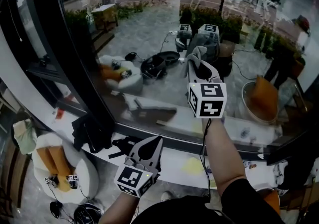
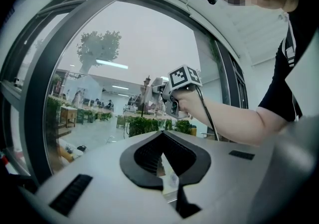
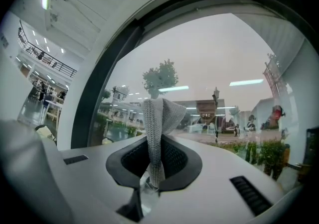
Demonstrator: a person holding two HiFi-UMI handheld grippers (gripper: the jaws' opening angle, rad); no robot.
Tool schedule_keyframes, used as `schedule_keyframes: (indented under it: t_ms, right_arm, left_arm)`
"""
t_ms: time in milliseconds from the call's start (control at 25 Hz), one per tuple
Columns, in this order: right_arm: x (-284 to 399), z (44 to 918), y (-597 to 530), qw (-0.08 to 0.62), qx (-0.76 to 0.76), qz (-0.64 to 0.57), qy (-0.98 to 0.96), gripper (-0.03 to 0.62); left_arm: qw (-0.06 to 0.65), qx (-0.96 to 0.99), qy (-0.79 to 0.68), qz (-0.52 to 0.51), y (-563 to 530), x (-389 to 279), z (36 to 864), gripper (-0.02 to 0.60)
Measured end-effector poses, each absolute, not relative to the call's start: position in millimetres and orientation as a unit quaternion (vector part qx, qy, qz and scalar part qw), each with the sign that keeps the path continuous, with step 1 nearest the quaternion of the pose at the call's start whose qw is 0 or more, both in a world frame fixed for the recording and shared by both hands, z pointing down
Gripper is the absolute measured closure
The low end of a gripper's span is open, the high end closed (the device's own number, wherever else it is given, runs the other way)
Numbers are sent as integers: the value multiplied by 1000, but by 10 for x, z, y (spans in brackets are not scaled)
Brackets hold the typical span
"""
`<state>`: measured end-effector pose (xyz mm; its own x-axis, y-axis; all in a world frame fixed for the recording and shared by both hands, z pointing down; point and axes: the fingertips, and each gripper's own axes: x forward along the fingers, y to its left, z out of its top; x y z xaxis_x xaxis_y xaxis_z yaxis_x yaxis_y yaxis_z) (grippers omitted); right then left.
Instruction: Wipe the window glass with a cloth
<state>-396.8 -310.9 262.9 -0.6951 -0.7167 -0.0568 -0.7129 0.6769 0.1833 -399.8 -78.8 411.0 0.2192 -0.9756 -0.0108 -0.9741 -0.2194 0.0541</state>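
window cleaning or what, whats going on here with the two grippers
A person stands at a large window with a gripper in each hand. The right gripper is raised toward the glass, jaws shut on a grey knitted cloth that sticks up out of them. Whether the cloth is pressed on the glass cannot be told. The left gripper is held lower, near the white sill, jaws together with nothing between them.

R gripper point(image 1: 198, 62) up front at the window glass point(image 1: 149, 29), cloth point(image 3: 158, 118) betw. its jaws, sticking out twd the pane. L gripper point(image 1: 152, 143) lower & left of it, nearer the person, above the sill point(image 1: 179, 164). Sill runs under the glass; frame post point(image 1: 60, 44) far left.
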Motion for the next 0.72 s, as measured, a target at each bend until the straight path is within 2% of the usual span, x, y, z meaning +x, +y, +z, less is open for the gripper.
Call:
schedule_keyframes:
  t_ms: [400,720]
  right_arm:
    - [-3439,2741,-2627,-4,374,-89,-923,542]
    - [-2314,2995,-2310,0,407,-68,-911,542]
  left_arm:
    - [36,805,-592,-17,-759,-3687,4257,574]
    - [42,850,-525,-1,-876,-2926,4321,574]
